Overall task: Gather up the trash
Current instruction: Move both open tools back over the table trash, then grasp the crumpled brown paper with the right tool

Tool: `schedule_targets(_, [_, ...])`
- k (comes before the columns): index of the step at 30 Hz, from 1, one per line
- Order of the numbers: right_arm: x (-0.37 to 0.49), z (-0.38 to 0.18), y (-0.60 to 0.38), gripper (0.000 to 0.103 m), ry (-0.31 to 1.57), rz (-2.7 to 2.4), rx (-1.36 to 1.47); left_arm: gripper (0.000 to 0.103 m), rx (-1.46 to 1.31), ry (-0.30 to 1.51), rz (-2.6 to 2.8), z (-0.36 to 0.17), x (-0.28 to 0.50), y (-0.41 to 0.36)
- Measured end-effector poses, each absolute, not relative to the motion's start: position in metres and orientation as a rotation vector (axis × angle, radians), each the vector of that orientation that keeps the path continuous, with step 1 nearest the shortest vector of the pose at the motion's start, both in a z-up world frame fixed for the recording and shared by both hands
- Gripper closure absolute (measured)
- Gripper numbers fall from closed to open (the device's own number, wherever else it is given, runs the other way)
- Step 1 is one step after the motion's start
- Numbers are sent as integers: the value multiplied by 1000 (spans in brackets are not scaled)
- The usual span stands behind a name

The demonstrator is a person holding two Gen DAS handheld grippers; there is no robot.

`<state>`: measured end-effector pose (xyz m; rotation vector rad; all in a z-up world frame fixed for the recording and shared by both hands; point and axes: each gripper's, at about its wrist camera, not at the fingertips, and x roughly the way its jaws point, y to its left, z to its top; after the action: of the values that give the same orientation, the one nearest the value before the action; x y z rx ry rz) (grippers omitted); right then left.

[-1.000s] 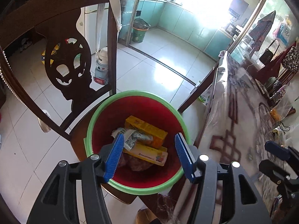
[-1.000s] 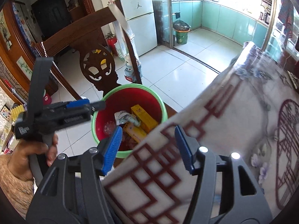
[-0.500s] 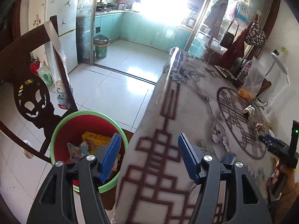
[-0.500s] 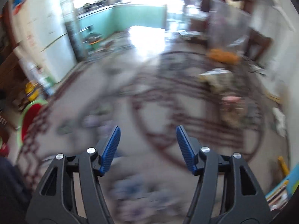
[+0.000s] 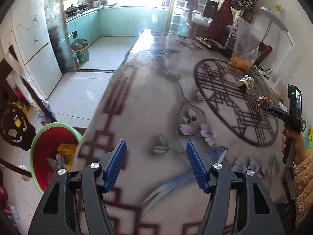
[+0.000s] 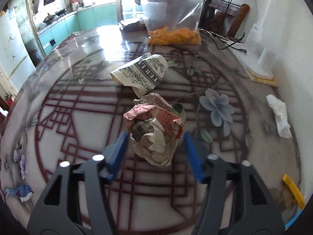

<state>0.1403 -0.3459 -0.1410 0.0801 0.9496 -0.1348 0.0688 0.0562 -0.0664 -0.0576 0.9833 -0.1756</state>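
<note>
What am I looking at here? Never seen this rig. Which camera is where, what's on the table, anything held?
No robot: a person holds a two-finger clamp in each hand, with a fisheye camera on each looking along its blue fingers.

In the left wrist view, the left gripper is open and empty over the patterned table. The red bin, already holding boxes, sits beside the table's edge. The right hand shows at the far side.

In the right wrist view, the right gripper is open, its fingers either side of a crumpled paper wad, not yet closed. Beyond lie a printed paper cup on its side, a clear bag of orange snacks and a white tissue.
</note>
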Motion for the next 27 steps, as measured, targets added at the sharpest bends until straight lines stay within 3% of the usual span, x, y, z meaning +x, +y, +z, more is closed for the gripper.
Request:
schedule_targets(2, [140, -141, -349, 74, 964, -108, 112, 42, -18, 985, -209, -69, 77, 25])
schedule_targets(6, [125, -123, -359, 83, 948, -72, 200, 42, 17, 967, -299, -69, 107, -44])
schedule_targets(9, [111, -103, -369, 84, 902, -49, 251, 36, 19, 935, -371, -67, 141, -105])
schedule_targets(18, [98, -67, -410, 84, 823, -75, 282, 36, 201, 854, -492, -93, 245, -277])
schedule_targets(27, [85, -55, -450, 84, 756, -87, 411, 37, 183, 947, -436, -129, 301, -312])
